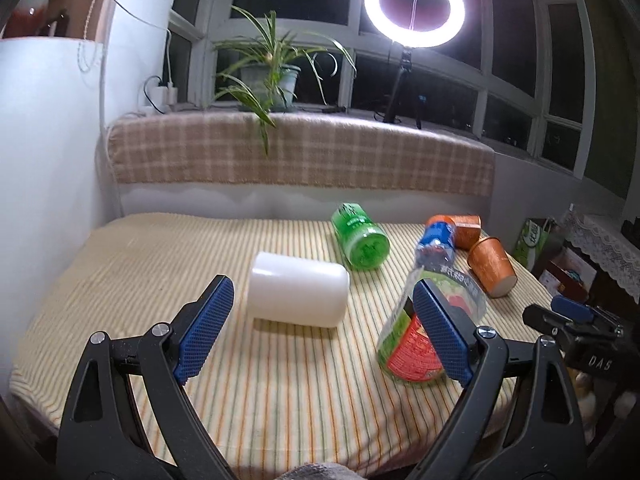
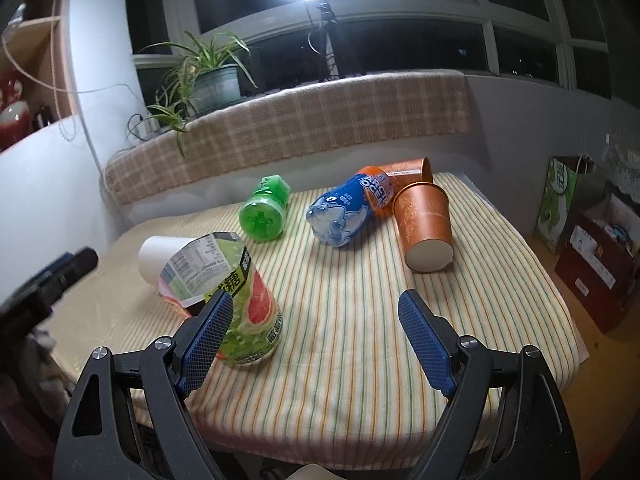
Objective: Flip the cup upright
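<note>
Both grippers' jaws stood wide apart, holding nothing. The left gripper (image 1: 322, 326) hovered above the striped tablecloth (image 1: 160, 248), facing a white cup (image 1: 298, 290) that lay on its side. The right gripper (image 2: 316, 346) hovered near a clear cut bottle (image 2: 236, 304). Beyond lay a green bottle (image 2: 264, 214), a blue bottle (image 2: 344, 216) and two copper cups (image 2: 426, 226).

"ARCTIC OCEAN" on blue bottle (image 2: 344, 210), "DAS" on black mount (image 1: 588, 354)

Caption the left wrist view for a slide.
Open left claw faces a white cup lying on its side on the striped tablecloth.
</note>
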Motion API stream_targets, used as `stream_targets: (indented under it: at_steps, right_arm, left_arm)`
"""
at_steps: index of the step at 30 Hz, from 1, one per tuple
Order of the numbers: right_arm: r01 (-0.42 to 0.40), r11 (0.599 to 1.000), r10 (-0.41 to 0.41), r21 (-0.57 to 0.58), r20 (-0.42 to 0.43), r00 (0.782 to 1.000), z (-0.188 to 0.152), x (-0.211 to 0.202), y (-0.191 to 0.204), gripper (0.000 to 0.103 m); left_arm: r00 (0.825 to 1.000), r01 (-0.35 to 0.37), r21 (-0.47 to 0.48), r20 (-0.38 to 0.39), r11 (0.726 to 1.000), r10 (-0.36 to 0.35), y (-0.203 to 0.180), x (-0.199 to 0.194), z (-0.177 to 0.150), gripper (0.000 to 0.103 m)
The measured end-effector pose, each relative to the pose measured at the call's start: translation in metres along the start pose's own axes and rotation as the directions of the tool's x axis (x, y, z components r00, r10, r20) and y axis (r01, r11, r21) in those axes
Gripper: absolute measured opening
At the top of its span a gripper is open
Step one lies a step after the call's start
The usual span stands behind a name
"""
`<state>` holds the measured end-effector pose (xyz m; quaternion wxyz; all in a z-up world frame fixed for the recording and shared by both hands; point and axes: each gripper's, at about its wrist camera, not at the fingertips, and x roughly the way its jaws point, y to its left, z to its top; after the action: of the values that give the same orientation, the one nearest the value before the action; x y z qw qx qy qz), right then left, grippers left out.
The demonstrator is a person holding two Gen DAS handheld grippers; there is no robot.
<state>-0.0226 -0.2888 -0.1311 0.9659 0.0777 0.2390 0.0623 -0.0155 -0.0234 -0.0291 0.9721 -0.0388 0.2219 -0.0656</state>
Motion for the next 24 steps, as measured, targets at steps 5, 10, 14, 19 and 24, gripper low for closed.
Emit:
stream_targets:
  at_steps: [5,10,14,19,24]
  right_arm:
    - [0.012,1.0,-0.012,-0.017,0.024,1.0,-0.004,0.0,0.004,0.085]
    - [0.023,0.999,-0.021,-0.047,0.042,0.999,-0.005,0.001,0.009,0.085]
    - [0.027,0.998,-0.024,-0.065,0.053,0.998,-0.006,0.002,0.013,0.085]
    - [0.032,0.996,-0.026,-0.08,0.066,0.997,-0.006,0.002,0.016,0.085]
    - [0.028,0.996,-0.022,-0.083,0.065,0.998,-0.005,0.004,0.016,0.085]
  left_arm:
    - [0.999,-0.026,-0.005,0.038,1.0,0.026,0.002,-0.008,0.003,0.103]
    - [0.997,-0.049,-0.002,0.066,0.999,0.049,0.003,-0.013,0.004,0.103]
    - [0.995,-0.063,-0.002,0.071,0.998,0.063,0.003,-0.014,0.005,0.103]
    - [0.995,-0.07,-0.014,0.071,0.997,0.071,0.005,-0.013,0.006,0.103]
    - [0.994,-0.079,-0.02,0.07,0.997,0.081,0.007,-0.011,0.007,0.103]
